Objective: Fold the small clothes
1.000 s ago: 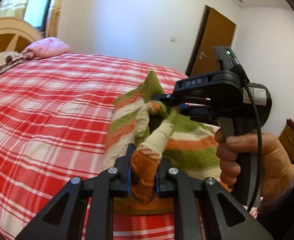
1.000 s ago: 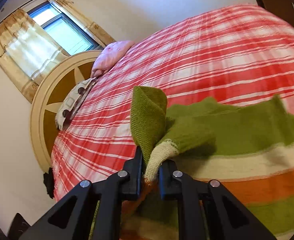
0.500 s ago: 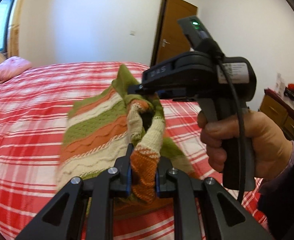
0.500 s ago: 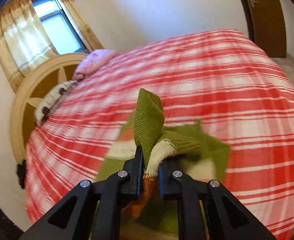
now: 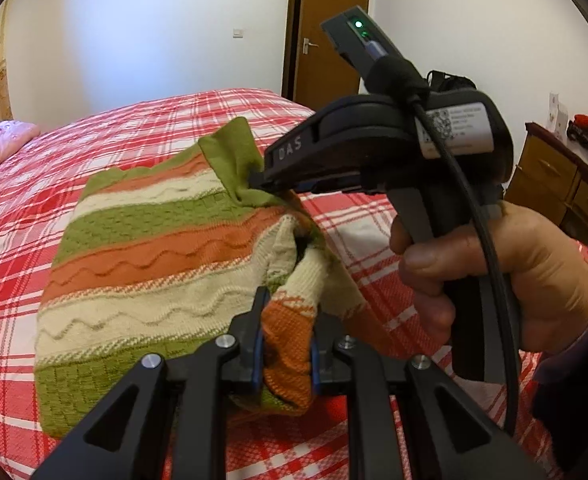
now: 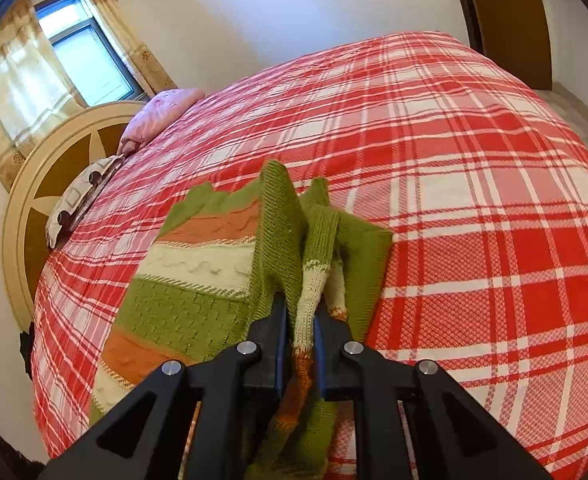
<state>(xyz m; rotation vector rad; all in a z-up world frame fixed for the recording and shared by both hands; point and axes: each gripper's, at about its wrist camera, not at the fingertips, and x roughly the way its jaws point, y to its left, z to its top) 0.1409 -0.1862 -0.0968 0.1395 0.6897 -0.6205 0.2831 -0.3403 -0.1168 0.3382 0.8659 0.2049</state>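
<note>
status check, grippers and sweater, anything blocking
Left gripper shut on the striped sweater. Right gripper shut on its green edge. Sweater partly laid on the plaid bedspread. Nothing in the way.

My left tongs [image 5: 285, 354] are black, with blue pad edges and silver screws. My right tongs [image 5: 254, 179] have a black pistol body lettered "DAS", a white sticker, a green light, a black cable. My sleeve [image 5: 574, 360] is purplish.

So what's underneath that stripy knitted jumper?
Under the stripy jumper lies the red checked bedspread, showing all round it. The jumper covers the patch below, so anything there is hidden. Both tongs, left and right, pinch its near edge.
</note>
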